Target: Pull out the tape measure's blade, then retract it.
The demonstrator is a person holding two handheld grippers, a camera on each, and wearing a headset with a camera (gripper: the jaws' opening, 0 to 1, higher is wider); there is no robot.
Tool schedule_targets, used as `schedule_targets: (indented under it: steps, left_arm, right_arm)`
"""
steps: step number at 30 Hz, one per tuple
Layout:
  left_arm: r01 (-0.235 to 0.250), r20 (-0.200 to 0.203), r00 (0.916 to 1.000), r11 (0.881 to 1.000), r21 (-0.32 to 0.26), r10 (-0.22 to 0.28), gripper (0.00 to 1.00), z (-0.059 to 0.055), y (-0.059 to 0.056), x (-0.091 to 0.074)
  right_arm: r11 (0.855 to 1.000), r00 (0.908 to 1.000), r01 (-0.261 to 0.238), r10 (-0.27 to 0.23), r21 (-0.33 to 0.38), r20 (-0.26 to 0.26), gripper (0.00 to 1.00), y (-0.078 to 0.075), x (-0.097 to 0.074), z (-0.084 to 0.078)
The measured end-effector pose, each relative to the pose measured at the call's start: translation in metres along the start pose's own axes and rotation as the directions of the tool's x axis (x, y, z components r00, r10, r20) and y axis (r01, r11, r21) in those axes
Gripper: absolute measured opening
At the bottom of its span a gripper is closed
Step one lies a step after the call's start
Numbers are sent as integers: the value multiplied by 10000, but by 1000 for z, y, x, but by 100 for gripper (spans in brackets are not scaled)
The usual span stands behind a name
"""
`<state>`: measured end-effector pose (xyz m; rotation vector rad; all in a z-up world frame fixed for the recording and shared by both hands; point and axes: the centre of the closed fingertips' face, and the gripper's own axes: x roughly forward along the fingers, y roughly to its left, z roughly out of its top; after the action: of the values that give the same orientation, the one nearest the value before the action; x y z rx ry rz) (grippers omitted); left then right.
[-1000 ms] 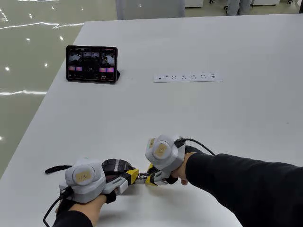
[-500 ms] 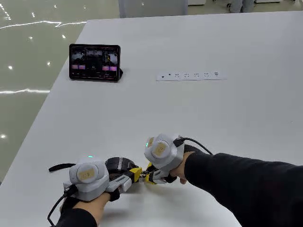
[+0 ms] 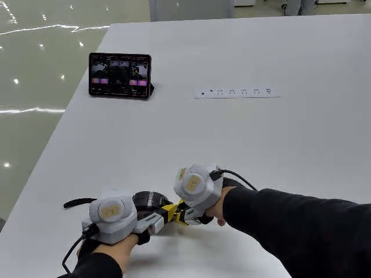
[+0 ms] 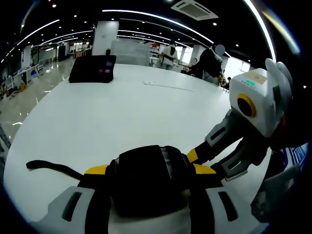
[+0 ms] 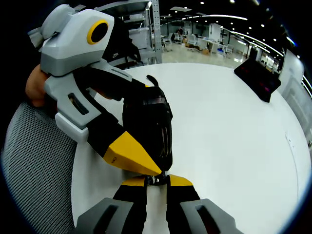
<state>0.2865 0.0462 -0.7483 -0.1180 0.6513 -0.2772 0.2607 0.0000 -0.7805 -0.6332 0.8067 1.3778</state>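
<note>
Black tape measure [image 4: 151,187] sits clamped in the left tongs [image 4: 151,169]. Right tongs [image 5: 157,182], pinching the blade tip [image 5: 159,178], have come closer; the blade is nearly in.

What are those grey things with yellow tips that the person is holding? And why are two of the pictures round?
There is no robot here. A person holds a grabbing tool in each hand, and each tool has two jaws that squeeze shut. The square picture comes from a camera on the person's head, looking down at a white table. The two round pictures come from small cameras that ride on the tools and look along their jaws.

The left tool is squeezing a black tape measure. The right tool pinches the small metal tip of the tape's blade. The tip sits right by the case, so hardly any blade seems to be out.

Further back on the table, a tablet stands with its screen lit, and a white power strip lies flat.
</note>
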Motion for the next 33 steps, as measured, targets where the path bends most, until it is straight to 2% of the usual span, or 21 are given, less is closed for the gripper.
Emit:
schedule_targets:
  steps: [9,22,26,28,33]
  left_arm:
    - [6,108,9999,9998,209,-8,63,0,-1,1]
    - [295,-193,9994,9994,182,-292,63,-1,-3,0]
    - [576,-291,9980,9979,294,-567,70,-1,-9,0]
    - [657,-330,9974,9972,357,-645,74,-2,-11,-1]
    - [867,-425,9955,9945,594,-843,78,-3,-13,-1]
  right_arm:
    - [9998,9998,182,-182,98,1,12,0,1,0]
    - [9991,9992,410,-409,97,-42,12,1,-8,-5]
    - [9985,9992,392,-390,395,-57,11,5,-15,-11]
    - [9983,9989,460,-457,372,-89,14,7,-18,-13]
    - [9977,9985,535,-530,427,-130,17,12,-26,-22]
